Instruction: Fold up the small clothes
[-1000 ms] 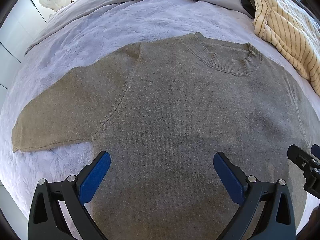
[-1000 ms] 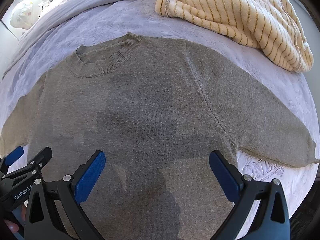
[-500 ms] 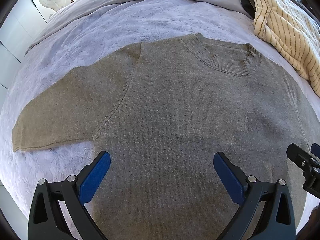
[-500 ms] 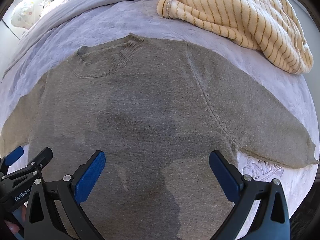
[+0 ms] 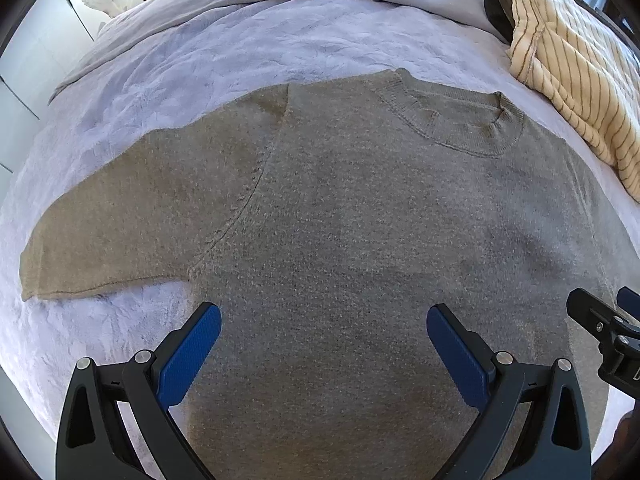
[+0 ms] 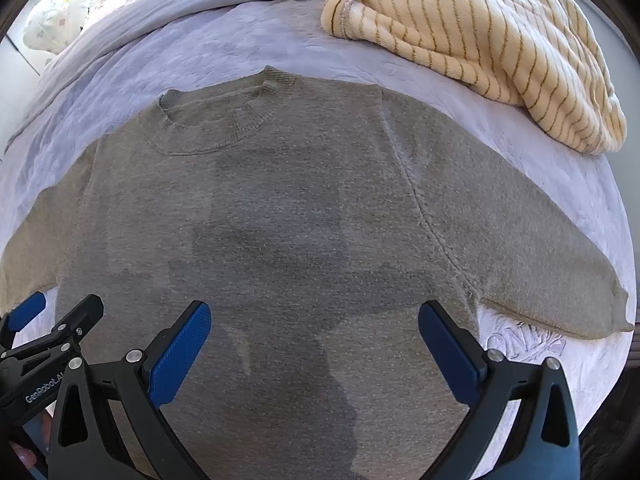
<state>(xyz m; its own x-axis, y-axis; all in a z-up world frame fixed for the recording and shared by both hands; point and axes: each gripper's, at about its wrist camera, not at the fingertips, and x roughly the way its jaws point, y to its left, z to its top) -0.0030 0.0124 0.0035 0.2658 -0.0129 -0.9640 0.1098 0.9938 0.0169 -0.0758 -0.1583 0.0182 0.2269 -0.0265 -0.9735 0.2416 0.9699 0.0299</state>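
Jaws on both your left gripper (image 5: 323,350) and right gripper (image 6: 314,346) are standing wide apart, gripping nothing. You are hovering over the grey sweater (image 5: 360,220), lying flat on the bed (image 5: 240,40), collar away, sleeves running sideways; each gripper nearer its own sleeve.

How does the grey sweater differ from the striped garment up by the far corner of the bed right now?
The grey sweater lies spread flat with both sleeves out to the sides; the striped garment sits bunched in a heap. The sweater is plain grey-brown knit; the striped garment is cream with thin tan stripes. The sweater lies right in front of both open hand-held grippers, left and right; the striped one lies beyond it, apart. Both rest on the pale bedspread.
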